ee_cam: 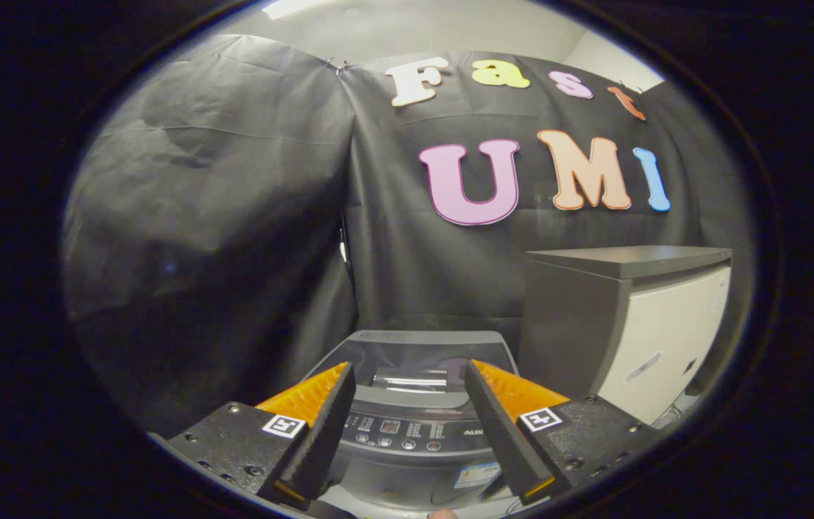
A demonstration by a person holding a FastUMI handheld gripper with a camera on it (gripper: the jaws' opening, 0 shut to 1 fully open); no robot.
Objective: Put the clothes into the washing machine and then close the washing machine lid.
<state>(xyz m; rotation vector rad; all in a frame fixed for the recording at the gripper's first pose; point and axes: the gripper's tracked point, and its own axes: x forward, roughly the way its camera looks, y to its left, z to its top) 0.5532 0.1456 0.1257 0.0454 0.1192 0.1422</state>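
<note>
Below my gripper (407, 400), seen through the gap between its 2 fingers, sits the washing machine (414, 432), a grey top-loader with its control panel (407, 432) facing me and its lid (417, 360) lying flat and down over the tub. I hold the fingers spread wide apart with nothing between them; they touch neither the machine nor any cloth.

I see no clothes from this angle: none in the tongs, none draped on the lid or the panel. Whether any lie inside the tub I cannot tell, because the shut, glossy lid hides the drum and gives back only reflections.

I see 2 readings of how far along I am. With the lid down and the tongs bare, either both steps are finished and I am hanging above the machine, or nothing has begun and the lid must first be raised before I fetch the clothes. I lean toward the first, since a closed lid and an unloaded gripper match the end state the task asks for, but I cannot confirm the load.

Beside the machine, on its right, stands a grey and white cabinet (630, 324), well clear of my fingers.
</note>
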